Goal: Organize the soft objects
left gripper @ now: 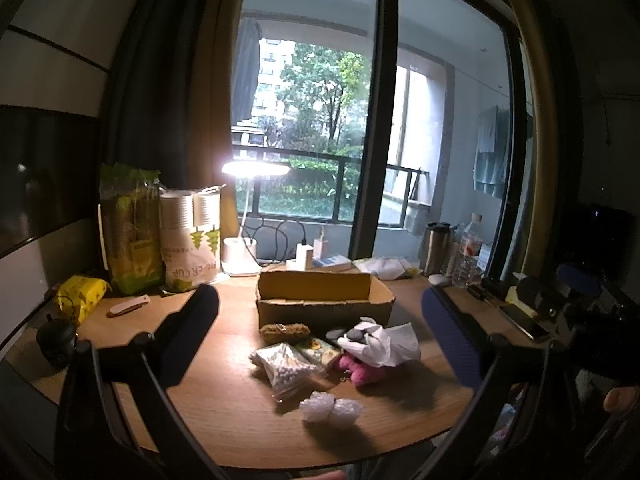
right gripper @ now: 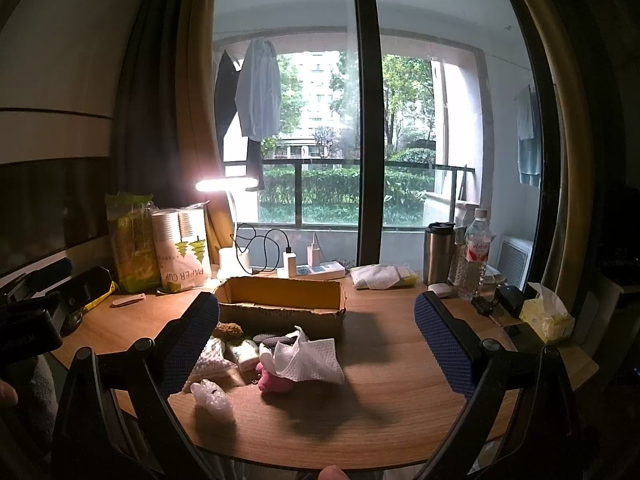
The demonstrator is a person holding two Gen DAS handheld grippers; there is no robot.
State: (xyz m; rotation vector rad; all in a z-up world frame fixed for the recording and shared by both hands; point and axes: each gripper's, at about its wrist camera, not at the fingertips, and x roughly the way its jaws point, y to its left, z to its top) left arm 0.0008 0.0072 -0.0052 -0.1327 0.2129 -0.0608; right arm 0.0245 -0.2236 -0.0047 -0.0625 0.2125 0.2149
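Note:
An open cardboard box (left gripper: 324, 300) (right gripper: 280, 306) stands mid-table. In front of it lies a pile: a brown sponge (left gripper: 285, 331) (right gripper: 227, 329), a bag of cotton swabs (left gripper: 282, 368) (right gripper: 210, 360), a green packet (left gripper: 320, 351) (right gripper: 242, 351), a white tissue (left gripper: 384, 344) (right gripper: 308, 358), a pink plush (left gripper: 360, 370) (right gripper: 274, 380), dark pads (left gripper: 346, 335) (right gripper: 276, 340) and bubble wrap (left gripper: 330, 404) (right gripper: 212, 396). My left gripper (left gripper: 320, 336) and right gripper (right gripper: 316, 340) are both open, empty, above the table before the pile.
At the back stand a lit desk lamp (left gripper: 240, 256), paper cup packs (left gripper: 192, 240), a power strip (right gripper: 316, 270), a steel mug (right gripper: 438, 254) and a water bottle (right gripper: 476, 256). A tissue pack (right gripper: 548, 316), a yellow bag (left gripper: 80, 296) and a small knife (left gripper: 128, 306) lie at the sides.

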